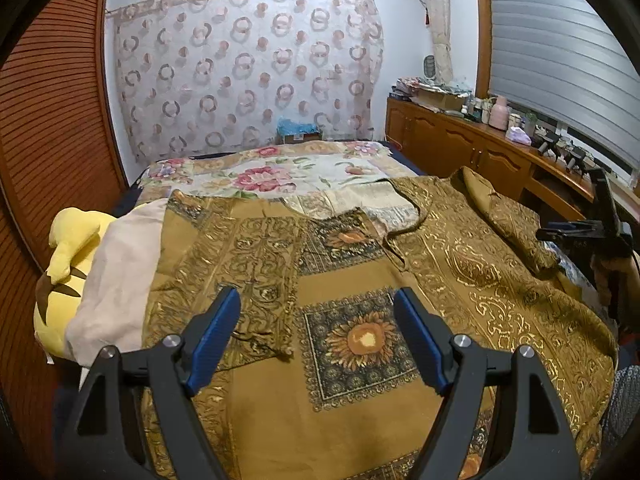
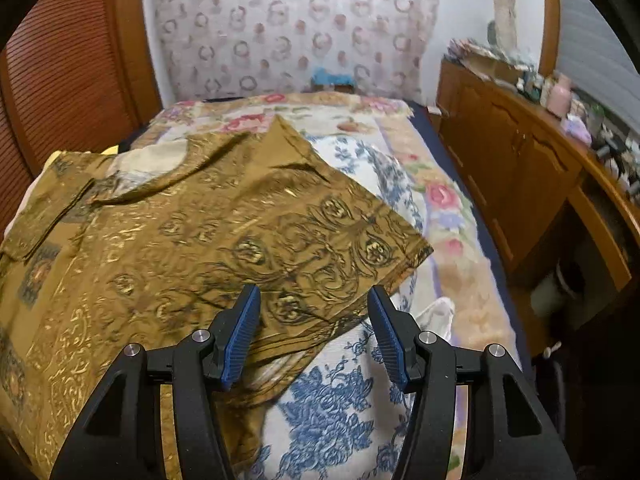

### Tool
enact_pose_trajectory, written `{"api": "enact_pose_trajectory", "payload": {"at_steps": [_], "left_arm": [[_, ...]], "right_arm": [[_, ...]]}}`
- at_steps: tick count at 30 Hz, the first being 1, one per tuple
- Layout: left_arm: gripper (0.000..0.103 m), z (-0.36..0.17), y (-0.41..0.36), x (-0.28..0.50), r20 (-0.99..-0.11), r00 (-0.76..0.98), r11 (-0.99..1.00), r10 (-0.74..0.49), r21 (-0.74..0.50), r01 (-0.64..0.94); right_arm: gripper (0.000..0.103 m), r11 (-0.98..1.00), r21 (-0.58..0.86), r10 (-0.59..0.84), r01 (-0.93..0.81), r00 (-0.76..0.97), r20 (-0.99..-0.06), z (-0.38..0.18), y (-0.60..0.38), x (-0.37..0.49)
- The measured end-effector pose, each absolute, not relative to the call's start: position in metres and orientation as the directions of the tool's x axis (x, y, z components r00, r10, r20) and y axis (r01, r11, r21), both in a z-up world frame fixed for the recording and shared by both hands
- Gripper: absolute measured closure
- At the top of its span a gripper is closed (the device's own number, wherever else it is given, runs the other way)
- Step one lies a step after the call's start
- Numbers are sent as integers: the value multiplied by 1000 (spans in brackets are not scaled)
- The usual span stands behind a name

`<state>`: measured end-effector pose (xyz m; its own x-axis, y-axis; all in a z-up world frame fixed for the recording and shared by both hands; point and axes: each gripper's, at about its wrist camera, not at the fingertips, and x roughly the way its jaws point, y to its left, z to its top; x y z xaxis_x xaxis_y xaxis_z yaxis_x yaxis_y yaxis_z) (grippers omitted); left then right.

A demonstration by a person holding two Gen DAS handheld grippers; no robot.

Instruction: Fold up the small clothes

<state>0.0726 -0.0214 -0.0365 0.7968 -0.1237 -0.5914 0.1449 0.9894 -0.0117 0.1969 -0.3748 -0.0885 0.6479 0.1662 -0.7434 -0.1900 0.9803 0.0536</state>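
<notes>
Both claws released: left gripper (image 1: 316, 336) over brown-gold garment (image 1: 352, 280); right gripper (image 2: 314, 332) at its sleeve (image 2: 320, 248) (five o'clock corner).

The left claw (image 1: 318, 312) hangs with its blue pads wide apart and nothing between them, above a mustard-gold shirt (image 1: 352, 280) spread over the bed (image 1: 280, 172). One sleeve (image 1: 256, 264) is folded in across the shirt's front. A yellow plush toy (image 1: 68, 264) and a beige cloth (image 1: 116, 280) lie at the left. The right claw (image 1: 588, 232) shows at the right edge, its jaws unclear.
</notes>
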Motion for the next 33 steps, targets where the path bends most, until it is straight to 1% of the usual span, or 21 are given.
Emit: {"api": "enact_pose_trajectory", "payload": {"at_steps": [2,4,8,9,10,11,12,13,14,16,19,22,27,30,31,33], "left_arm": [[24,-38,-24,72,-595,793,988,-128,-10,152],[24,-39,-26,72,-597,791,988,-132,-11,156],[24,-41,-32,71,-601,787,986,-136,-6,166],[24,-42,-32,71,-601,787,986,-138,-6,168],[24,-42,-33,71,-601,787,985,-140,-7,170],[24,-42,-33,70,-600,787,985,-141,-8,171],[24,-43,-33,70,-600,787,985,-141,-8,171],[24,-43,-33,70,-600,787,985,-142,-9,171],[24,-43,-34,70,-601,787,985,-142,-10,170],[24,-43,-34,70,-601,786,986,-141,-9,169],[24,-43,-32,68,-600,788,986,-139,-11,165],[24,-43,-29,68,-598,789,987,-137,-17,158],[24,-42,-20,68,-594,794,989,-132,-30,142],[24,-42,-14,68,-594,795,991,-127,-41,128],[24,-42,-12,68,-594,794,991,-124,-42,124],[24,-43,-9,68,-595,794,992,-120,-40,120]], "right_arm": [[46,986,39,134,-162,633,-763,-96,-378,203],[45,987,52,135,-149,619,-774,-102,-381,207],[46,986,23,122,-165,624,-772,-102,-377,210],[47,983,10,124,-183,625,-770,-102,-374,210],[55,980,11,137,-201,623,-770,-101,-372,211],[64,977,13,146,-213,621,-770,-100,-370,211],[71,972,20,165,-235,617,-769,-100,-367,210],[86,967,26,181,-253,613,-769,-99,-364,209],[94,966,25,183,-259,611,-770,-99,-362,208],[98,962,14,185,-273,610,-771,-98,-355,207],[99,960,5,189,-280,636,-748,-89,-350,205],[99,953,8,218,-302,670,-709,-69,-341,203],[99,915,-5,305,-404,698,-648,-29,-295,192],[99,890,-12,343,-455,687,-640,-20,-263,184],[96,883,-9,356,-469,683,-638,-20,-255,181],[83,872,-1,378,-490,673,-636,-20,-243,176]]}}
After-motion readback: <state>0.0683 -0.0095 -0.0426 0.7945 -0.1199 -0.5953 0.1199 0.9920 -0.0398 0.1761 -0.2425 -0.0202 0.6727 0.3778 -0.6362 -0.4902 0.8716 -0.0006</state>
